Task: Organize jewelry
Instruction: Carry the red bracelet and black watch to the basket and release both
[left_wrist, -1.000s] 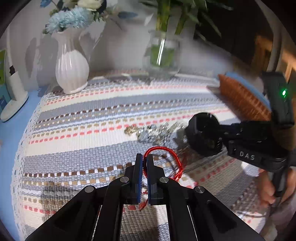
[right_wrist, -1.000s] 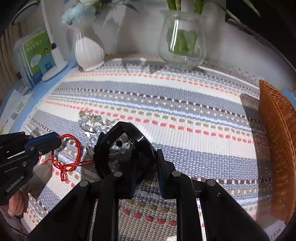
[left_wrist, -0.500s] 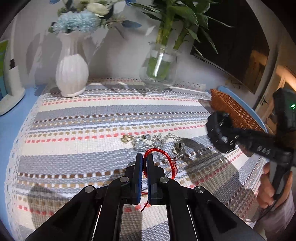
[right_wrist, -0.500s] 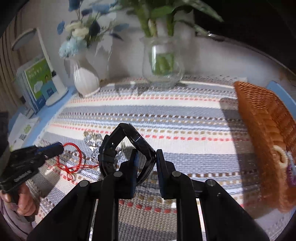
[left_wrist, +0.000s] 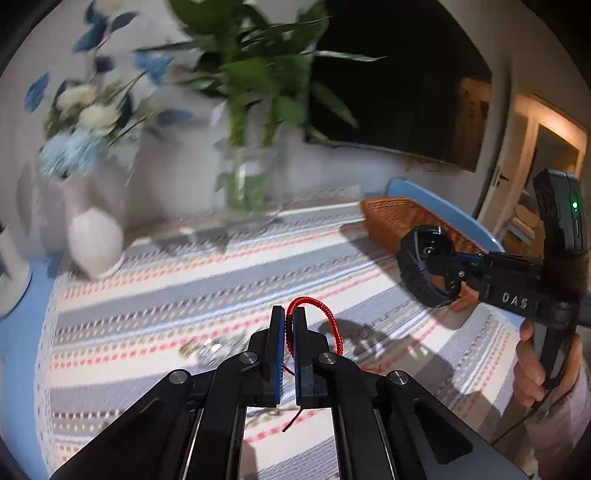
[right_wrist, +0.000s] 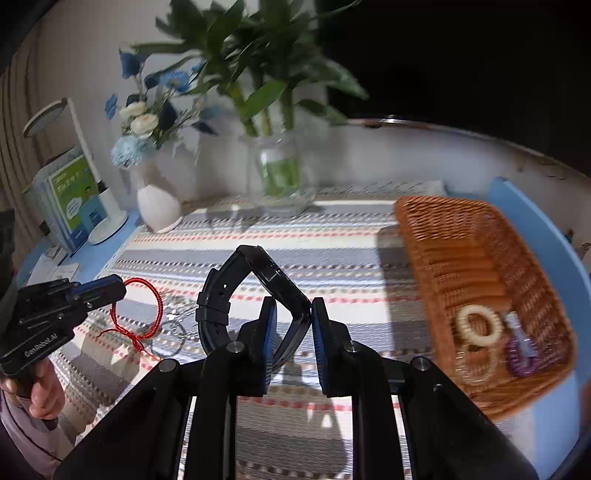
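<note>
My left gripper (left_wrist: 289, 314) is shut on a red cord bracelet (left_wrist: 328, 321) and holds it in the air above the striped mat; the bracelet also shows in the right wrist view (right_wrist: 157, 306). My right gripper (right_wrist: 293, 310) is shut on a black wristwatch (right_wrist: 236, 288), also lifted; the watch shows in the left wrist view (left_wrist: 424, 269). A silver crystal chain (left_wrist: 207, 347) lies on the mat below. A wicker basket (right_wrist: 443, 251) at the right holds a cream ring (right_wrist: 478, 325), a clear bracelet and a purple piece (right_wrist: 521, 354).
A white vase with blue flowers (right_wrist: 159, 206) and a glass vase with green stems (right_wrist: 280, 177) stand at the back of the mat. A white stand and a green booklet (right_wrist: 74, 195) are at the far left. The blue table edge (right_wrist: 546, 236) runs behind the basket.
Both grippers have risen and swung toward the basket side, each still holding its piece. The basket's inside now shows in the right wrist view. The silver chain stayed on the mat.
</note>
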